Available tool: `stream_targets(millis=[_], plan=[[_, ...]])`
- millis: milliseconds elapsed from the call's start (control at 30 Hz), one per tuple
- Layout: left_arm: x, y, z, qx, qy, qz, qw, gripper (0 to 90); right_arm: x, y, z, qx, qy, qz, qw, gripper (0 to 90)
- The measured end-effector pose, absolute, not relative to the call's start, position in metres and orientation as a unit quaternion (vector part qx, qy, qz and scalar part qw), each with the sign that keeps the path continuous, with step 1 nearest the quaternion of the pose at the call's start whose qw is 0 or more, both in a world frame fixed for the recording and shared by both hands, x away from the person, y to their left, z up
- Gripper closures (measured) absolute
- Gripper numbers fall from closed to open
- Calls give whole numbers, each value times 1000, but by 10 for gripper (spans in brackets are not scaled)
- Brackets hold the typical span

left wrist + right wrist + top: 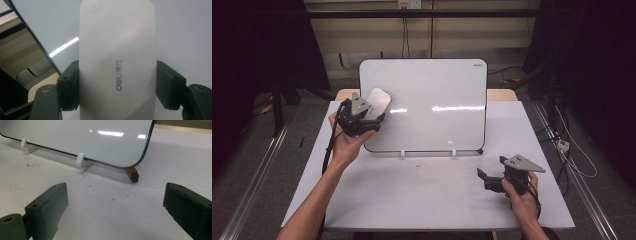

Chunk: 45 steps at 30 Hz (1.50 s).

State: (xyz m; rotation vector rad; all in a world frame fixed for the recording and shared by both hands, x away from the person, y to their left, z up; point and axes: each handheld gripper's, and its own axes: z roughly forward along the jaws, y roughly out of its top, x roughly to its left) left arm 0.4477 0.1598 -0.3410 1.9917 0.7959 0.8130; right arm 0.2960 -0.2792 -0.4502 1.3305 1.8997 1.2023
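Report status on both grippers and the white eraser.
Left gripper shut on white oblong plastic eraser, held against glossy whiteboard. Right gripper open, low over white table. Small red-and-black block by the board's corner, nothing obstructing.

"deli" on the white eraser [117, 60]
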Motion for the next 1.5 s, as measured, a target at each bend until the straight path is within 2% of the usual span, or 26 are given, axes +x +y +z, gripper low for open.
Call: stream_targets(millis=[367, 733, 1033, 1100, 1167, 1500], plan=[[434, 187, -328, 763, 339, 326, 443, 312, 295, -280, -451, 494, 701, 444, 260, 58], [414, 199, -326, 756, 342, 341, 442, 312, 293, -280, -450, 492, 702, 445, 260, 57], [402, 210, -334, 755, 356, 325, 444, 312, 296, -278, -450, 495, 701, 442, 260, 57], [402, 212, -340, 757, 366, 309, 446, 312, 296, -279, -450, 495, 700, 443, 262, 57], [400, 210, -345, 764, 361, 325, 426, 312, 296, -279, -450, 496, 701, 442, 260, 57], [399, 191, -363, 786, 342, 323, 400, 312, 293, -282, -450, 493, 700, 446, 262, 57]])
